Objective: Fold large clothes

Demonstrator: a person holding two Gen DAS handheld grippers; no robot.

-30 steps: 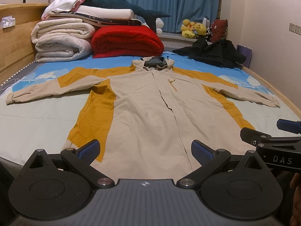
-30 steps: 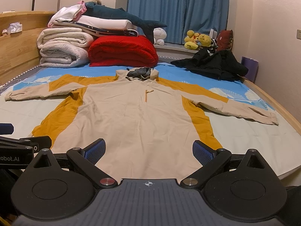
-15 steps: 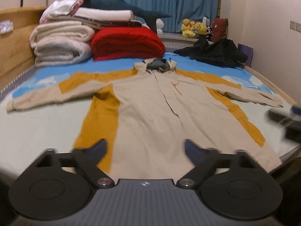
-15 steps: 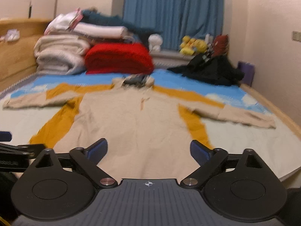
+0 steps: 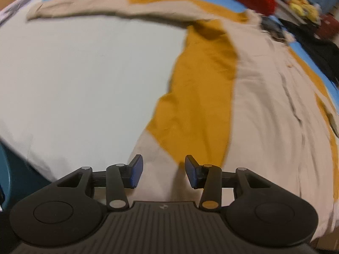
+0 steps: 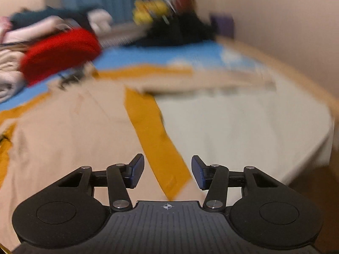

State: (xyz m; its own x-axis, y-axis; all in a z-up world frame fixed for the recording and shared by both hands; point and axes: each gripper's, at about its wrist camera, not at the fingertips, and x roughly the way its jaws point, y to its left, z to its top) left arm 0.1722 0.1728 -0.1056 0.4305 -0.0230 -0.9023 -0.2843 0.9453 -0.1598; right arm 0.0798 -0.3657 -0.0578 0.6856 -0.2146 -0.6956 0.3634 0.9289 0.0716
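A large beige jacket with mustard-yellow side panels (image 5: 264,110) lies spread flat on the bed, sleeves out. My left gripper (image 5: 162,172) hovers over the jacket's lower left hem, pointing steeply down; its jaws are closing and the pads do not press on the cloth. In the right wrist view the same jacket (image 6: 70,131) fills the left half. My right gripper (image 6: 167,173) hangs over the lower right corner, where the yellow panel (image 6: 156,144) ends; its jaws are closing too, with the hem below them and no grip visible. Both views are blurred.
Pale bedsheet (image 5: 80,74) lies left of the jacket, and to its right (image 6: 243,127) up to the bed's wooden edge (image 6: 300,78). A red blanket (image 6: 61,53), folded bedding, dark clothes (image 6: 180,31) and yellow plush toys (image 6: 150,10) sit at the far end.
Both grippers have dropped toward the bed and tilted down, left to the left hem, right to the right hem. Their jaws have narrowed from wide open to about half.
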